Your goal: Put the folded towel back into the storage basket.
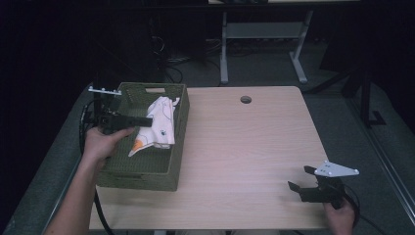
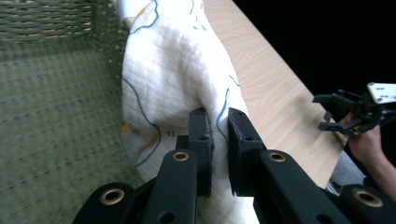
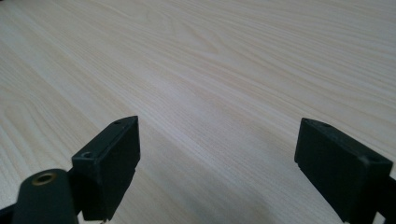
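A white cloth (image 1: 160, 122) with blue lines and orange patches hangs partly lifted inside a green woven basket (image 1: 147, 171) at the table's left. My left gripper (image 1: 147, 120) is shut on a fold of the cloth (image 2: 177, 70), its jaws pinching the fabric in the left gripper view (image 2: 218, 135). My right gripper (image 1: 299, 179) stands open low over the bare table near the front right corner, nothing between its jaws (image 3: 217, 163). The left gripper view also catches the right gripper (image 2: 329, 112) far off.
The light wooden table (image 1: 244, 147) has a round cable hole (image 1: 245, 100) near its far edge. The basket's woven floor (image 2: 51, 121) lies to the cloth's left. Desk legs and cables stand on the dark floor beyond.
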